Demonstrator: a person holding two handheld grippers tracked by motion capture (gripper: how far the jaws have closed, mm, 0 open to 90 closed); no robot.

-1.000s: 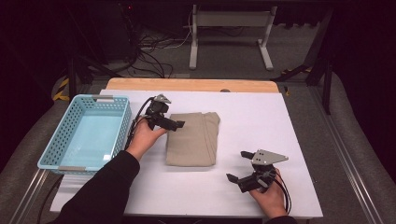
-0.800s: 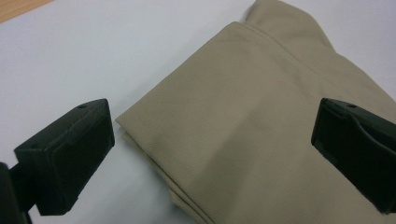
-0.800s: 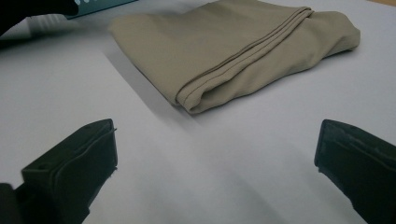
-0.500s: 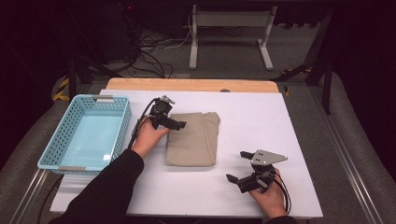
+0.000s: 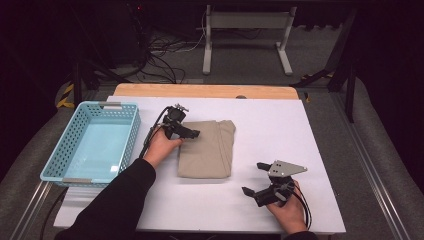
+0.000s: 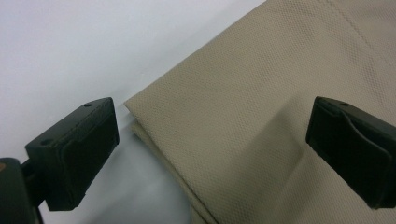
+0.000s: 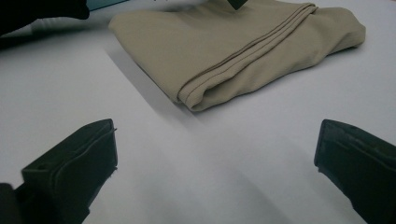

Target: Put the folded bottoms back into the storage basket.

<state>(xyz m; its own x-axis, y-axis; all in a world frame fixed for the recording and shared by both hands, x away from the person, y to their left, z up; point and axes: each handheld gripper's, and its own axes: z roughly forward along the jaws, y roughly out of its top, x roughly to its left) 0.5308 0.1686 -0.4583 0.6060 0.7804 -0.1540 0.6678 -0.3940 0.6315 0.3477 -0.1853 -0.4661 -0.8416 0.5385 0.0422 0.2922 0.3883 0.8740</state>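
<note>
Light blue plastic basket (image 5: 64, 150) on white table (image 5: 280, 125), wooden board (image 5: 205, 91), cables (image 5: 165, 47)

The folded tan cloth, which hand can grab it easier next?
Probably the left. The left gripper hovers open over the folded tan cloth, at its corner. The right gripper is open too, but apart from it.
</note>
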